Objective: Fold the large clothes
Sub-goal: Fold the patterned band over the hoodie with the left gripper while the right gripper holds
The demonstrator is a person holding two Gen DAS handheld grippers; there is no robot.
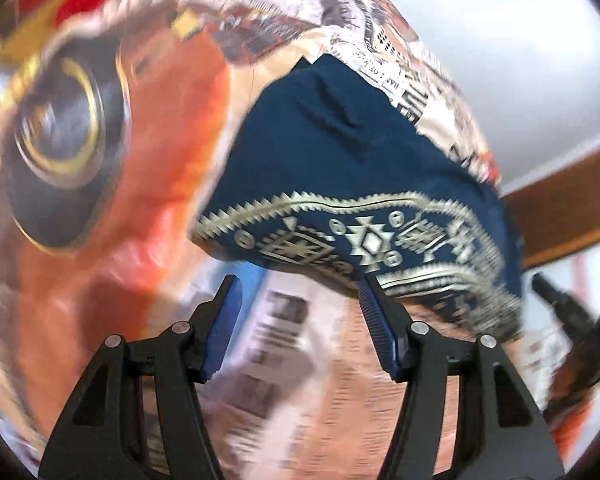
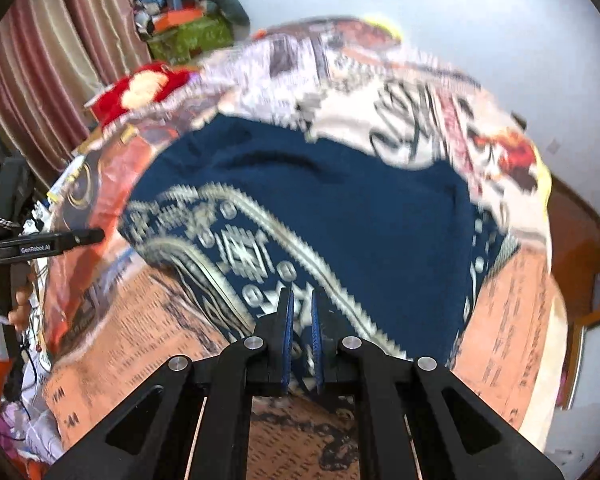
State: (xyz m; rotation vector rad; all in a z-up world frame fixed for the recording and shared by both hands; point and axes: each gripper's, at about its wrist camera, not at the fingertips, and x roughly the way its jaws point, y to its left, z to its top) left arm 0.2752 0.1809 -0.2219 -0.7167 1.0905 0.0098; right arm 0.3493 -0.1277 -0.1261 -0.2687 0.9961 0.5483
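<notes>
The navy garment (image 2: pixel 340 208) lies spread on a bed covered with a busy newsprint-patterned bedspread (image 2: pixel 512 292), its cream-patterned border (image 2: pixel 260 256) running along the near edge. It looks like soft, thin woven cloth (light, limp, quick to sag and crease), so it will likely drape from any single hold and slide easily over the bedspread.

The right gripper (image 2: pixel 301 308) has its fingers pressed together on the patterned border, pinching a fold of it near the hem. The left gripper (image 1: pixel 298 294) has its fingers spread with nothing between them; its right-side finger (image 1: pixel 374 312) sits right at the hem, though blur hides whether it touches.

Judging from this, the second hold belongs on the same border, well apart from the first, so the edge lifts straight rather than bunching. A hem or corner should grip more surely than the plain middle.
</notes>
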